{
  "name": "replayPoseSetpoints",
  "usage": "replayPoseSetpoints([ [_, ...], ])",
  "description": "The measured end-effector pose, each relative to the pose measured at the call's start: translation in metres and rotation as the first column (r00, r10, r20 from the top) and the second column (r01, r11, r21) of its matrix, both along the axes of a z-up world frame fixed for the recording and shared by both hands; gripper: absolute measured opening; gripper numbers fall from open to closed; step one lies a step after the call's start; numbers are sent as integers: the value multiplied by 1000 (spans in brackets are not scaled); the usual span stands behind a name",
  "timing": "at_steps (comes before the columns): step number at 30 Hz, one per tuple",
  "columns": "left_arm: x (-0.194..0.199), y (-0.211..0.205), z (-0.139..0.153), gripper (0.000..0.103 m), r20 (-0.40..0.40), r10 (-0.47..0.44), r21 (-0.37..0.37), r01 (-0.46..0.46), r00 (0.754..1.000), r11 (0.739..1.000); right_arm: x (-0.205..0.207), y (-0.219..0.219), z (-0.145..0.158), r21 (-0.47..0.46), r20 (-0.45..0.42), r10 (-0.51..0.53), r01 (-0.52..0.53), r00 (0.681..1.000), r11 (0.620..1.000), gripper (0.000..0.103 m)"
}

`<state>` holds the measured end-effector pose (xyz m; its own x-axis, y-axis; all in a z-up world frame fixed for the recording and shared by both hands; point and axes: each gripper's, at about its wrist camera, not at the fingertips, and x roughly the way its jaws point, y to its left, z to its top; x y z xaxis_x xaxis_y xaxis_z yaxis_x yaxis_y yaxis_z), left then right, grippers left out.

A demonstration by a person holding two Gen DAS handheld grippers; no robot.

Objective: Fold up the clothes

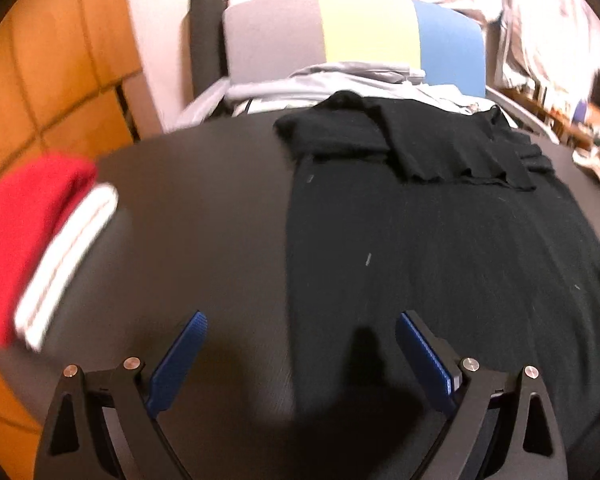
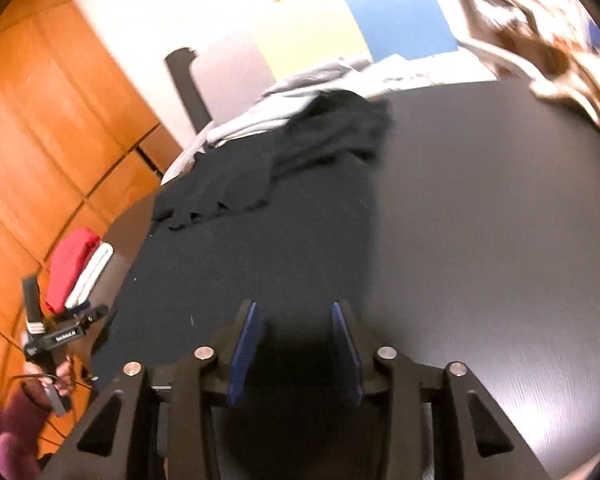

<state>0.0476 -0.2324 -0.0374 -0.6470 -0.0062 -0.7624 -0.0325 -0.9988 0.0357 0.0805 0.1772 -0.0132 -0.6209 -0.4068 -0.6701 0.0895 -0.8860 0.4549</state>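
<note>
A black garment (image 1: 440, 240) lies spread flat on the dark table (image 1: 200, 220), its far part folded back in a bunched layer (image 1: 420, 140). It also shows in the right wrist view (image 2: 252, 248). My left gripper (image 1: 302, 318) is open and empty above the garment's near left edge. My right gripper (image 2: 294, 308) is open and empty above the garment's near right edge. The left gripper also appears in the right wrist view (image 2: 66, 330), held by a hand.
A folded red cloth (image 1: 24, 224) and a folded white cloth (image 1: 68, 260) lie stacked at the table's left edge. A pile of grey clothes (image 1: 320, 80) sits behind the table, in front of a grey, yellow and blue chair back (image 1: 364, 28). Wooden cabinets (image 1: 40, 80) stand left.
</note>
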Motion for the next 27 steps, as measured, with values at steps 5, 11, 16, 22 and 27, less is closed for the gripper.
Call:
replayPoseSetpoints([
  [5,36,-30,-15,96,77,-13,203,-3,997,979,37,18,-16,-41,54,-24,27,998,999,42],
  [11,56,-30,-14,98,44,-68,319,50,997,947,51,16,-26,-119,42,-20,25,999,993,45],
  [16,54,-23,-14,100,52,-112,391,83,992,917,49,-3,-30,-168,23,59,-54,998,984,48],
  [22,61,-6,-12,100,60,-227,432,179,972,884,51,-21,-33,-181,-16,122,-123,992,976,54],
  [27,66,7,-12,90,62,-283,436,229,957,870,51,-24,-39,-244,-35,154,-158,987,957,55],
])
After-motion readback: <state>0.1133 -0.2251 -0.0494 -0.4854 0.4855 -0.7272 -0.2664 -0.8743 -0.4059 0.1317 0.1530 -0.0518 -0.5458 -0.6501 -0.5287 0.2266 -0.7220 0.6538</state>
